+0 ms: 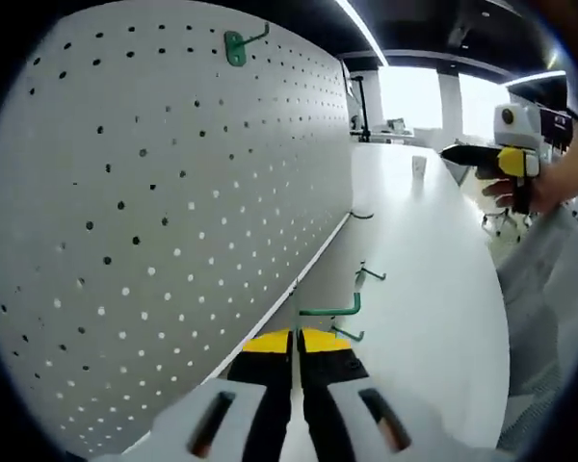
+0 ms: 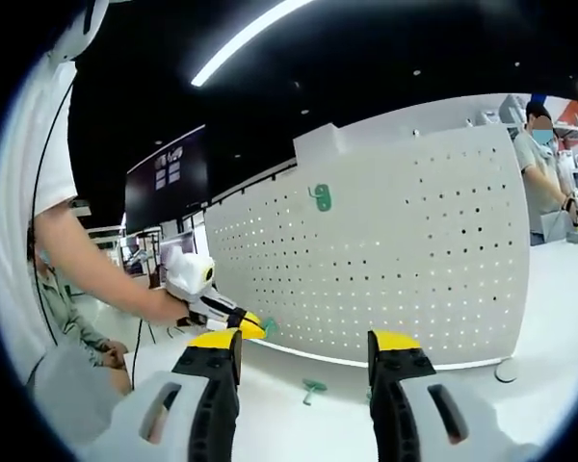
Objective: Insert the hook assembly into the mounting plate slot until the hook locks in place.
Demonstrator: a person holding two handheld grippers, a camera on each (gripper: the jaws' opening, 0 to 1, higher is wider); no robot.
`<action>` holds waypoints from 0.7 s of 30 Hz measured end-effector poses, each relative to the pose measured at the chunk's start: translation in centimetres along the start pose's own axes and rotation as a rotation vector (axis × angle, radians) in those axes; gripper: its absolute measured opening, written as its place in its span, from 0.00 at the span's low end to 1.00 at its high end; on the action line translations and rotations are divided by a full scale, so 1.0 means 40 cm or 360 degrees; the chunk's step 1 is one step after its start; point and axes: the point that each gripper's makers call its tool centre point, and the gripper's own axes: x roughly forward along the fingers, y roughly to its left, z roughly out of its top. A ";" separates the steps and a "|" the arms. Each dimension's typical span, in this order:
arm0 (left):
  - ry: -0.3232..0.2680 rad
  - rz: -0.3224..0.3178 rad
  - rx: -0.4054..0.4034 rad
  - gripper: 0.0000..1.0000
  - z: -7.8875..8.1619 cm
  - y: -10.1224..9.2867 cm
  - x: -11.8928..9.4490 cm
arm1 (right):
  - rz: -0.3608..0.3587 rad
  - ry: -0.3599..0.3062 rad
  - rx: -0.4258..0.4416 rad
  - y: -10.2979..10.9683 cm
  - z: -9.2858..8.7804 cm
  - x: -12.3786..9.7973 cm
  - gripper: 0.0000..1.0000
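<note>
Jaws of the left gripper (image 1: 296, 348) were clenched on a green hook (image 1: 332, 310) beside the pegboard (image 1: 173, 192); the right gripper (image 2: 305, 348) stood released, holding nothing.

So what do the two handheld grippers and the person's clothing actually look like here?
Each gripper has black jaws with yellow tips on a pale grey body with slotted openings. The left gripper and right gripper match. Seen from the right gripper view, the left one carries a white housing, and a thin dark cable runs along the person's white short sleeve.
</note>
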 end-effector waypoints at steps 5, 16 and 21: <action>-0.0098 0.0016 -0.0032 0.01 0.046 -0.014 -0.009 | 0.0016 -0.0016 -0.0003 0.015 0.017 0.000 0.51; -0.0317 0.0002 -0.0124 0.01 0.127 -0.050 -0.022 | 0.0050 -0.0026 -0.0031 0.046 0.035 -0.002 0.51; -0.0420 -0.0017 -0.0132 0.01 0.165 -0.078 -0.034 | 0.0052 -0.0036 -0.0034 0.051 0.042 -0.003 0.51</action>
